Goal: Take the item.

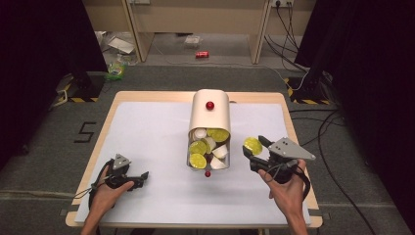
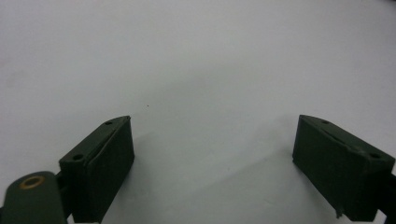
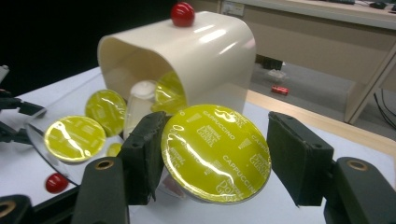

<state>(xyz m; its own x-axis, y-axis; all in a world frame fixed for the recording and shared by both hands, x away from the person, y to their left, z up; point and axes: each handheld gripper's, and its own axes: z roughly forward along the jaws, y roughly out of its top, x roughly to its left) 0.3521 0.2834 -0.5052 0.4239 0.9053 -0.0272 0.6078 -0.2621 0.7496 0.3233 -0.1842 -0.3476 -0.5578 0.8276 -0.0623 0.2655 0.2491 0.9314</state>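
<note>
A cream capsule holder (image 1: 210,117) with a red knob (image 1: 210,105) stands mid-table, and its clear drawer (image 1: 192,164) is pulled out toward me. In the drawer lie several yellow-lidded and white coffee capsules (image 1: 198,148). My right gripper (image 1: 254,145) is just right of the drawer, shut on one yellow-lidded capsule (image 1: 253,145). In the right gripper view that capsule (image 3: 215,151), printed "Cappuccino", sits between the jaws of the right gripper (image 3: 215,156), with the holder (image 3: 205,51) behind it. My left gripper (image 1: 143,177) rests open near the front left. In the left gripper view the left gripper (image 2: 212,163) holds nothing above the white mat.
A white mat (image 1: 147,132) covers the wooden table (image 1: 288,117). A small red knob (image 1: 207,174) marks the drawer's front edge. Beyond the table are cables (image 1: 318,132), a red can (image 1: 202,54) on the floor and desk legs.
</note>
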